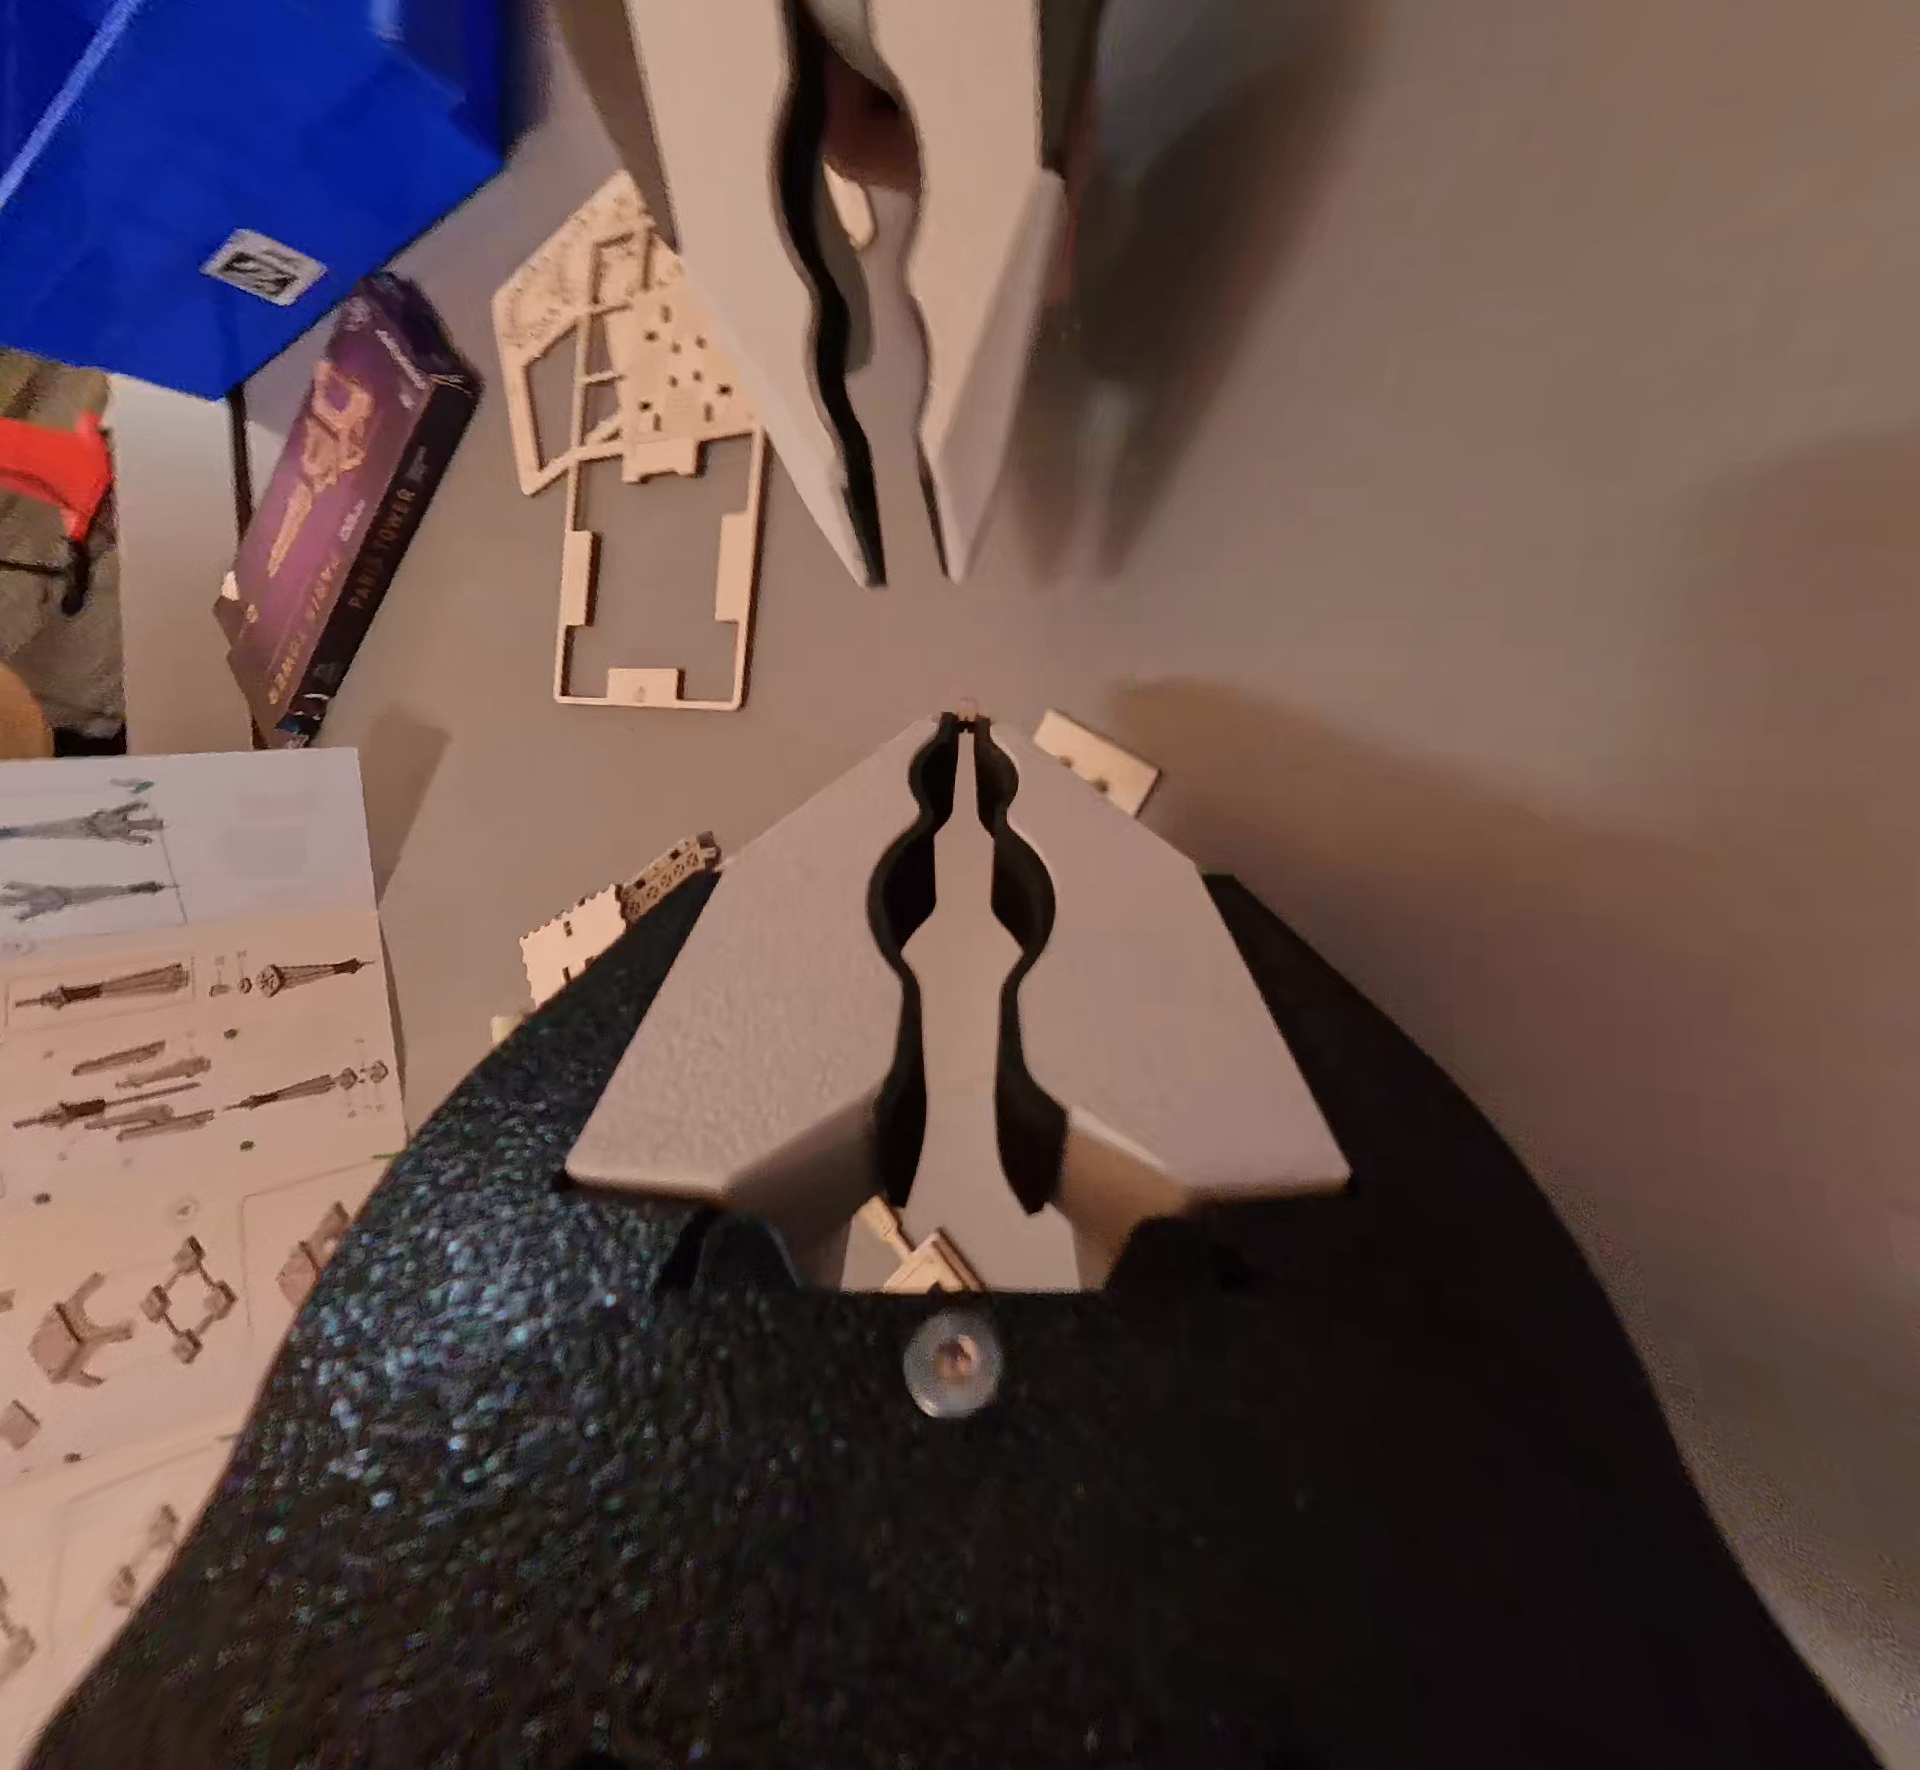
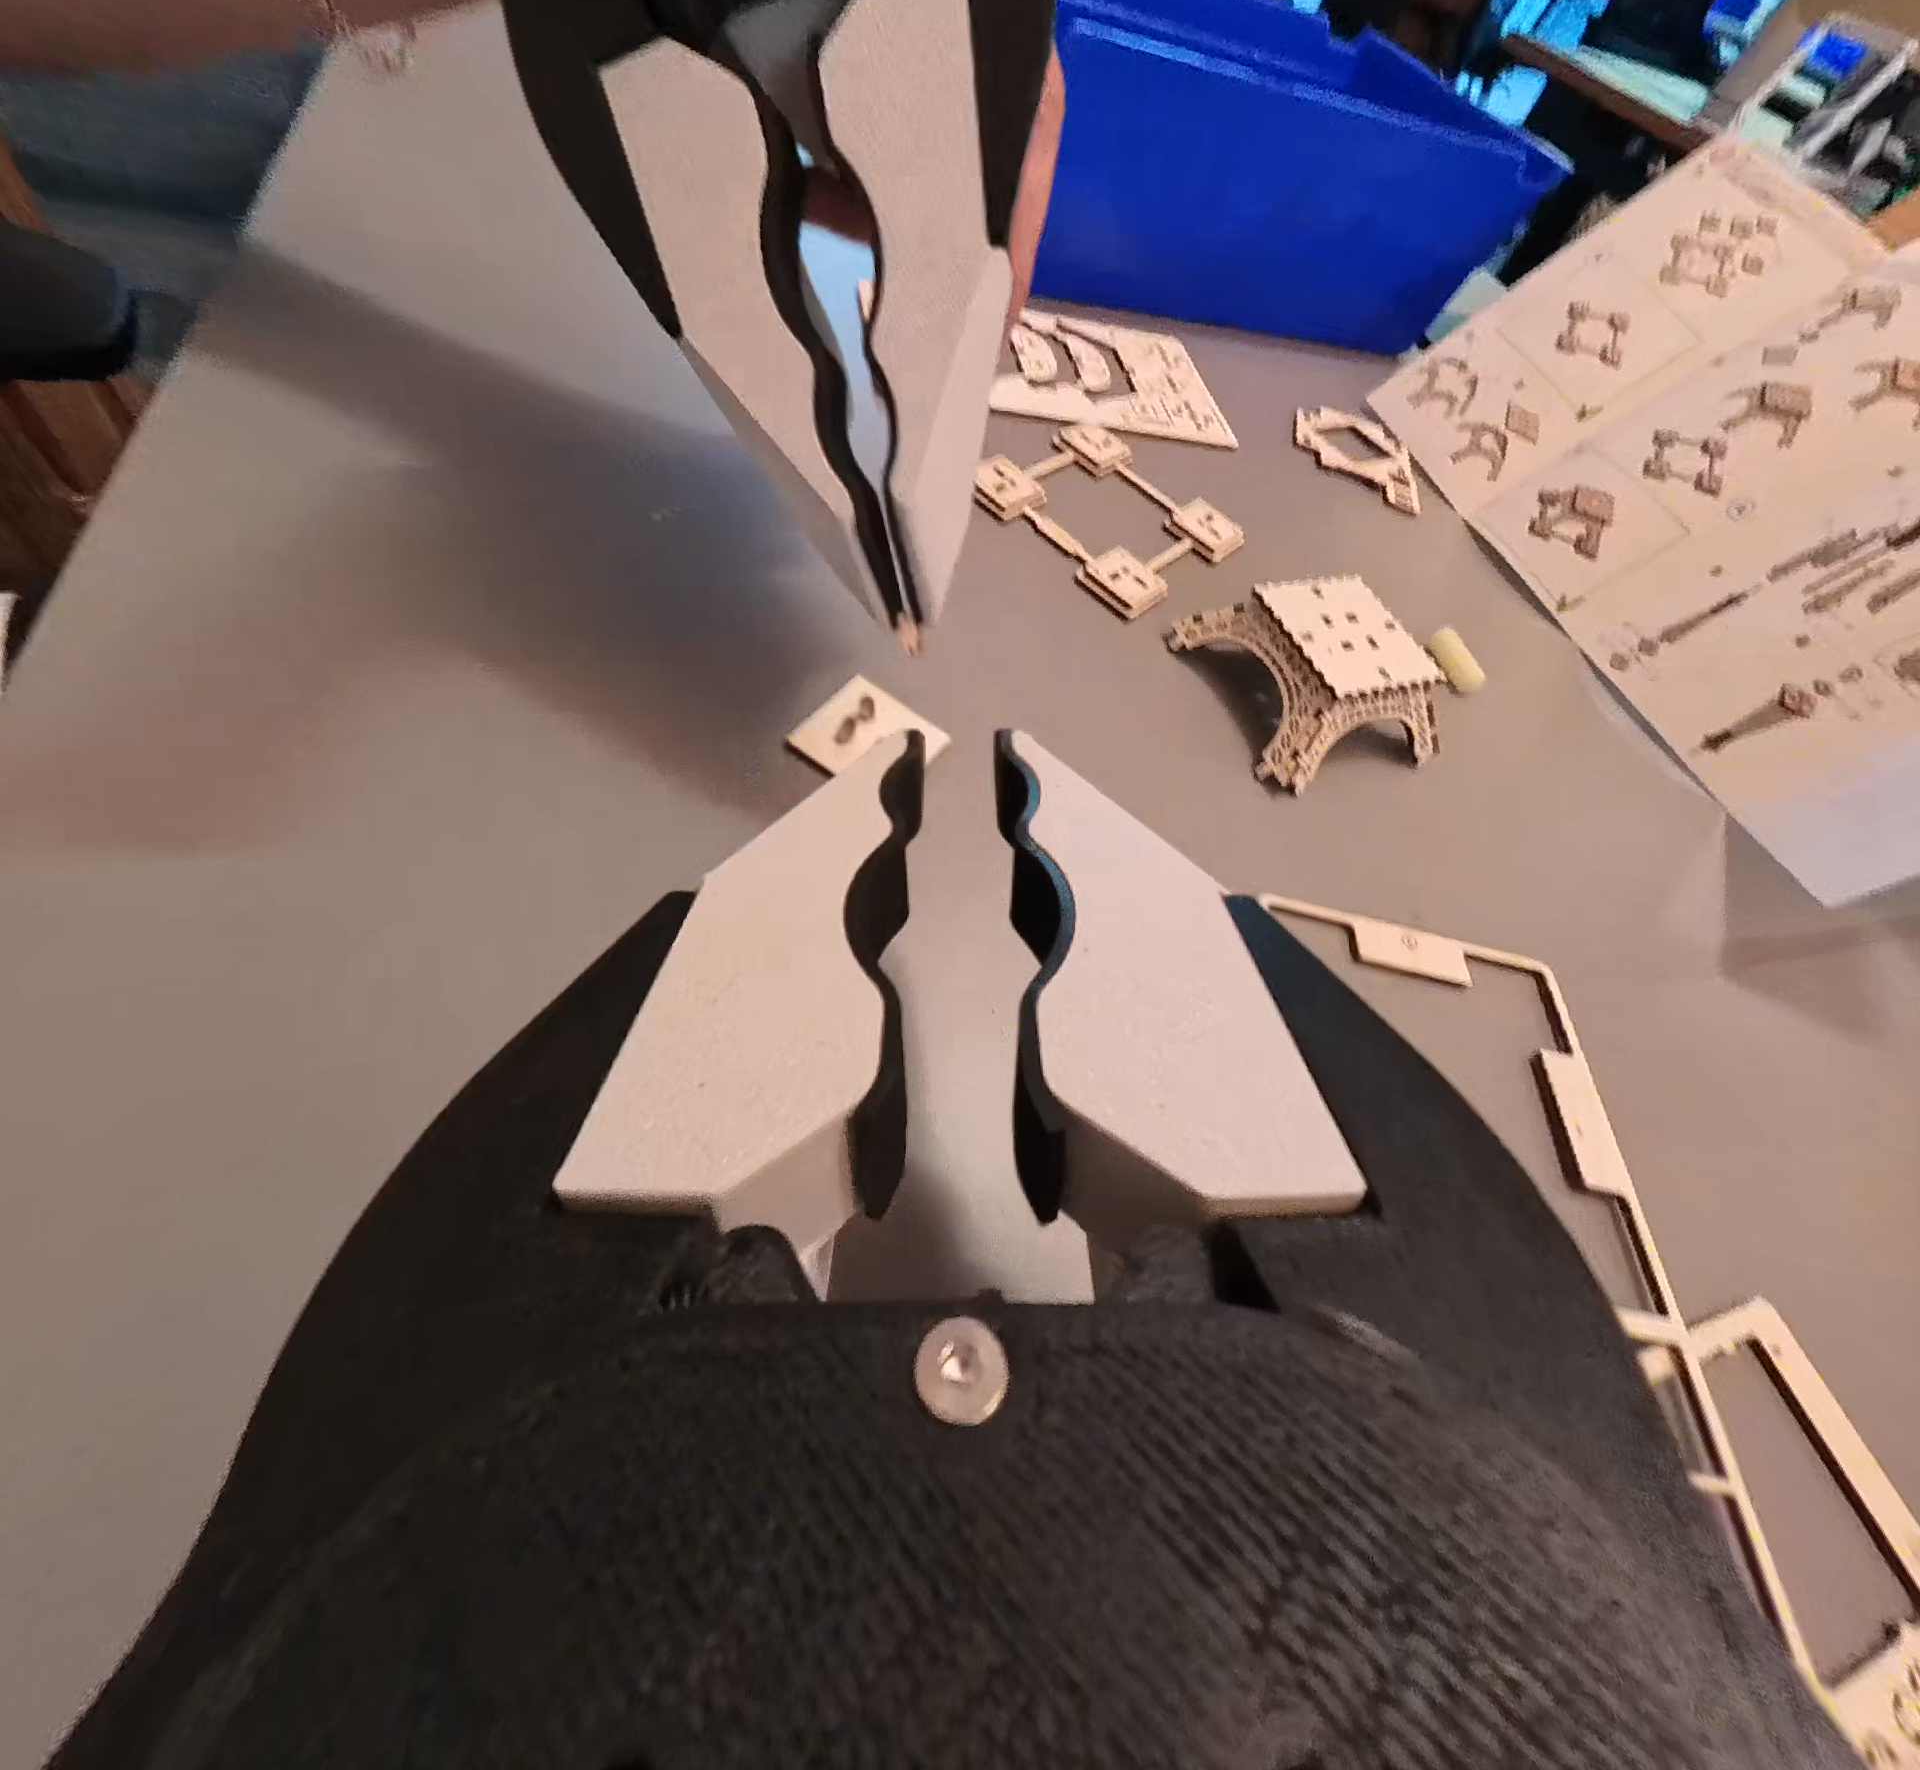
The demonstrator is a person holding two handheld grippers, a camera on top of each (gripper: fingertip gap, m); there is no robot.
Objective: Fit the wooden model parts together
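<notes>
My left gripper (image 1: 962, 721) is shut on a tiny wooden piece (image 1: 967, 706) that sticks out of its tips. In the right wrist view the left gripper (image 2: 906, 617) points down at me with the piece (image 2: 911, 640) at its tip. My right gripper (image 2: 958, 741) is open and empty, tip to tip with the left one, a short gap apart. It also shows in the left wrist view (image 1: 909, 577). A small flat wooden plate (image 2: 864, 719) lies on the table under both tips. The arched wooden tower base (image 2: 1340, 681) stands to the right.
On the grey table (image 2: 416, 785) lie a square frame with four corner blocks (image 2: 1107, 515), punched-out wooden sheets (image 1: 649, 577) (image 2: 1558, 1097), the instruction sheets (image 1: 187, 993) (image 2: 1714, 473) and the dark kit box (image 1: 343, 515). A blue bin (image 2: 1247, 182) stands at the edge. Left and right tips are no more than a few centimetres apart. The small flat wooden plate (image 2: 864, 719) sits 5 cm or so from the ends of my left fingers.
</notes>
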